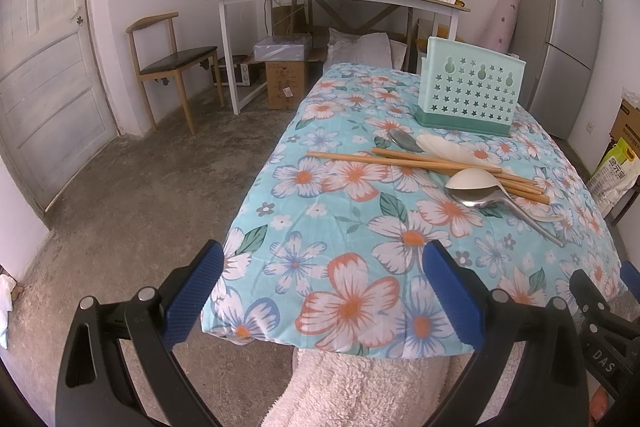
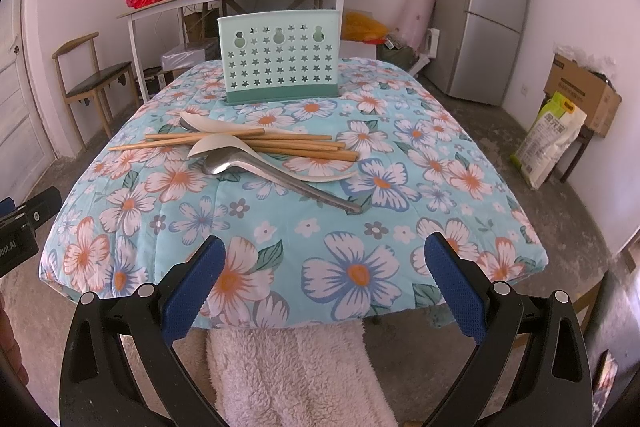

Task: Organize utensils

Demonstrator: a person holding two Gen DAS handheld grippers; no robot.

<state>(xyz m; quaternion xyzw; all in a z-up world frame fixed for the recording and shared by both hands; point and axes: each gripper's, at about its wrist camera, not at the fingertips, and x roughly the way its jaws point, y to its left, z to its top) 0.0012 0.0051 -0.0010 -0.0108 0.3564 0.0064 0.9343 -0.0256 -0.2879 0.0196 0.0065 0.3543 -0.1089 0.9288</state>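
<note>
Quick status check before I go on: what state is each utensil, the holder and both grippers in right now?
Left gripper: open, empty, short of the pile.
Right gripper: open, empty.
Utensil holder: upright, nothing seen sticking out.
Chopsticks: loose, lying flat, crossed.
Metal spoon: lying flat, bowl under the white spoon.
White spoon: resting across the chopsticks.

Chopsticks (image 2: 248, 143), spoons (image 2: 260, 163) — before holder (image 2: 280, 57)

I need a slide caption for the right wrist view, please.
Open right claw faces piled chopsticks and spoons before a green utensil holder on a floral cloth.
</note>
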